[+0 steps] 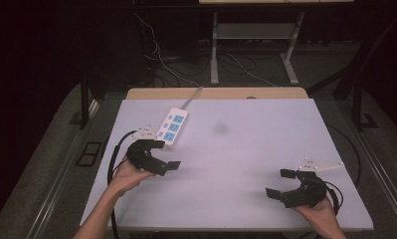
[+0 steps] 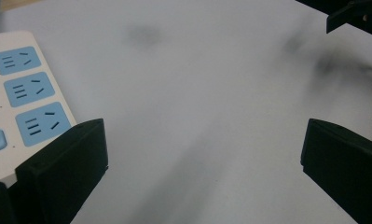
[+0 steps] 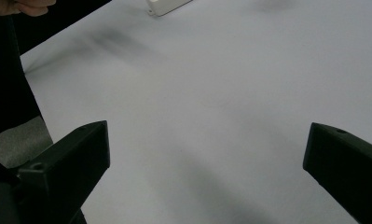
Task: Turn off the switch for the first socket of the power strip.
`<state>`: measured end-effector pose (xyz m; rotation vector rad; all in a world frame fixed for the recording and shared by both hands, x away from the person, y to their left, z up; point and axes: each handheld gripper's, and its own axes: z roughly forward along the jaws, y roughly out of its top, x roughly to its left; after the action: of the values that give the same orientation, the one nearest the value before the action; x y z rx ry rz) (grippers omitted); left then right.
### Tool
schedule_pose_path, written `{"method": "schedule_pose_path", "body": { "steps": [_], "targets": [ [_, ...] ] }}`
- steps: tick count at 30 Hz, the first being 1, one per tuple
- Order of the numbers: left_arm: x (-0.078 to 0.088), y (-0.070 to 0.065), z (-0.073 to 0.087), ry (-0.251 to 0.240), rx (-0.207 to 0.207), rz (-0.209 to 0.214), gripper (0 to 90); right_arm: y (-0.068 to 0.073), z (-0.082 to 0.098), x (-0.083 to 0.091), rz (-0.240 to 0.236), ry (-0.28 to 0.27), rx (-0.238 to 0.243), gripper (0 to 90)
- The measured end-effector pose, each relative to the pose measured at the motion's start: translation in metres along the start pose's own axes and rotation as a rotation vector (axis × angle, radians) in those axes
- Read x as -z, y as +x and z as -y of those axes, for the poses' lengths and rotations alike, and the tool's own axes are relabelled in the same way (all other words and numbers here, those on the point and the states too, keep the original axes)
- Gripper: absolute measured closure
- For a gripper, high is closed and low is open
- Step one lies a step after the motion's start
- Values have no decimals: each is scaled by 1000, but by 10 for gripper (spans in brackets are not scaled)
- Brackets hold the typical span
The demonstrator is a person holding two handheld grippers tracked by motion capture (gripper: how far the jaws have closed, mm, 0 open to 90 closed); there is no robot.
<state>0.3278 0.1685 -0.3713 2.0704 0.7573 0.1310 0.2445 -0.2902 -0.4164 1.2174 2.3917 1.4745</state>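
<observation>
A: High view first: what is taking up the most room?

B: The counter (image 1: pixel 246 164), a pale sheet that is lying over a wooden top whose far edge is showing beyond it. It is sitting on a dark floor with cables trailing behind.

A: And on it?

B: A white power strip (image 1: pixel 172 126) with blue sockets is lying at the far left, angled, with its grey cord (image 1: pixel 192 97) running off toward the far edge. In the left gripper view the power strip (image 2: pixel 20 102) is showing three blue sockets just beside the left jaw.

A: Where is the left gripper sitting?

B: The left gripper (image 1: pixel 167 155) is hovering just in front of the strip, near it, held by the left hand (image 1: pixel 127 175). Its jaws are standing wide apart with nothing between them, as its own view is confirming.

A: The right one?

B: The right gripper (image 1: pixel 280 183) is sitting at the near right, well apart from the strip, in the right hand (image 1: pixel 319 209). Its jaws are also spreading wide and holding nothing. In the right gripper view bare counter (image 3: pixel 221 107) is lying between them, and a corner of the power strip (image 3: pixel 167 5) is peeking in at the top.

A: Anything smaller?

B: A faint dark smudge (image 1: pixel 221 128) is marking the sheet right of the strip.
</observation>
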Motion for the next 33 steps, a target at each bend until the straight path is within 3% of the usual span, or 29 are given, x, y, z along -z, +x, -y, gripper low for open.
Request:
{"method": "schedule_pose_path", "body": {
  "steps": [20,33],
  "targets": [
    [-5,20,-14,30,2,-23,0,0,1,0,0,6,0,3],
    [-7,38,-33,55,-13,-50,0,0,1,-1,-3,8,4,3]
  ]
}}
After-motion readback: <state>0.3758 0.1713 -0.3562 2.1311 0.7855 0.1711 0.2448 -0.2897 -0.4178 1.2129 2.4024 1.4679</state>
